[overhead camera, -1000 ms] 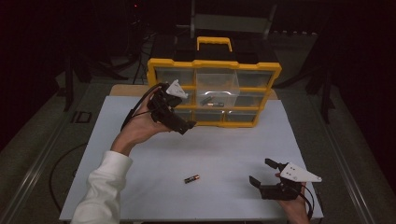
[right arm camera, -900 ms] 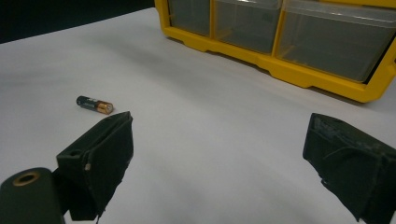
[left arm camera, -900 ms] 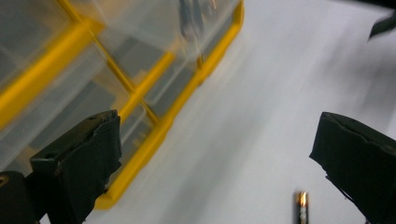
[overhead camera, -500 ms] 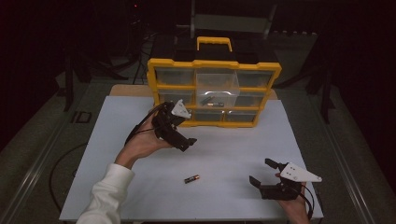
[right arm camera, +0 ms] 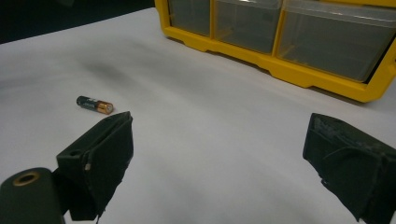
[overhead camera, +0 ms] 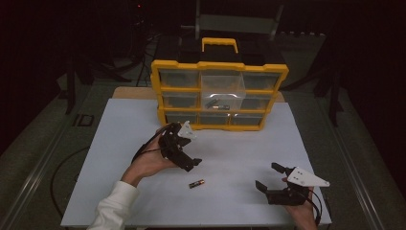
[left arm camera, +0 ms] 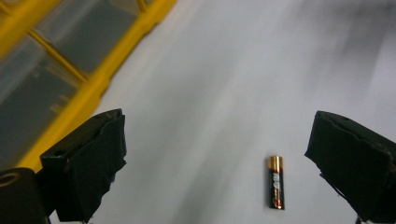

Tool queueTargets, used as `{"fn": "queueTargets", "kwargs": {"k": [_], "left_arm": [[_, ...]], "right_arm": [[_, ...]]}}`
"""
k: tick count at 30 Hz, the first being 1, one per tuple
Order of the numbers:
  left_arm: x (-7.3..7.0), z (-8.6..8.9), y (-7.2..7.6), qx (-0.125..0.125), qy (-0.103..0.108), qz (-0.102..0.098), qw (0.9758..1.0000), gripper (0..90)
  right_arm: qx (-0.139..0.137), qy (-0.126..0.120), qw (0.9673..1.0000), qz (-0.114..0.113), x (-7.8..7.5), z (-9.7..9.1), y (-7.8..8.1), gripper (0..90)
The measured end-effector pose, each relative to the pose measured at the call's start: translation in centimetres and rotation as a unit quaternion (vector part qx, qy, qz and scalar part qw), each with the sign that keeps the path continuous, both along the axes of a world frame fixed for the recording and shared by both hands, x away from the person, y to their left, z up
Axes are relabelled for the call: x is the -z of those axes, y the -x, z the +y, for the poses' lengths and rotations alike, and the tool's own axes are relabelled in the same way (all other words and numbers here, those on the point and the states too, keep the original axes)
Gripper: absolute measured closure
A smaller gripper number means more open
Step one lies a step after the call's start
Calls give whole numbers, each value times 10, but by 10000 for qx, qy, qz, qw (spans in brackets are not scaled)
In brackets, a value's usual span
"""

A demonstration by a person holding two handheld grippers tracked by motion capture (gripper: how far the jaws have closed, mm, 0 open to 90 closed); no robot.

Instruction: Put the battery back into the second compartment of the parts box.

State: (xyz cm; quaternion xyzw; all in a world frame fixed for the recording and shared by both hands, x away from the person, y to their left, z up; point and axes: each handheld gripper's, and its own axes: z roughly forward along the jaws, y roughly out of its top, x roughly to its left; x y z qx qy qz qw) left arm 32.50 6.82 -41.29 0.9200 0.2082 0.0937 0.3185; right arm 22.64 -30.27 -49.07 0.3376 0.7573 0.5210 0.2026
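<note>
A single battery (overhead camera: 196,183) lies flat on the white table (overhead camera: 119,139), near the middle of its near half, with its gold end pointing right and slightly far in the high view. The left gripper (overhead camera: 189,158) hangs just to the far left of the battery, tilted down toward it, with its jaws spread wide and nothing between them; in the left gripper view the battery (left arm camera: 275,188) lies on the tabletop between the two black jaws, closer to the right one and touching neither. The right gripper (overhead camera: 271,177) rests low at the near right corner of the table, well apart from the battery, its jaws likewise released and empty. In the right gripper view the battery (right arm camera: 95,104) lies beyond the left jaw. A yellow drawer organizer (overhead camera: 220,96) stands upright at the far side of the table, its middle top drawer (overhead camera: 222,88) pulled out, with small items inside that are too small to tell.
</note>
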Motion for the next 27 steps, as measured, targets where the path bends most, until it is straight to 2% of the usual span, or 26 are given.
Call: {"fn": "queueTargets", "kwargs": {"k": [4,8,16,27], "left_arm": [[7,-1,2,43,-52,51,10000,55],[17,-5,6,207,-126,160,9996,58],[31,-12,12,308,-297,189,9989,77],[46,-14,20,173,-444,230,9986,104]], "right_arm": [[0,13,10000,-6,0,0,0,85],[7,17,10000,-18,0,0,0,85],[7,20,10000,-12,-1,0,0,85],[8,23,10000,-10,-1,0,1,85]]}}
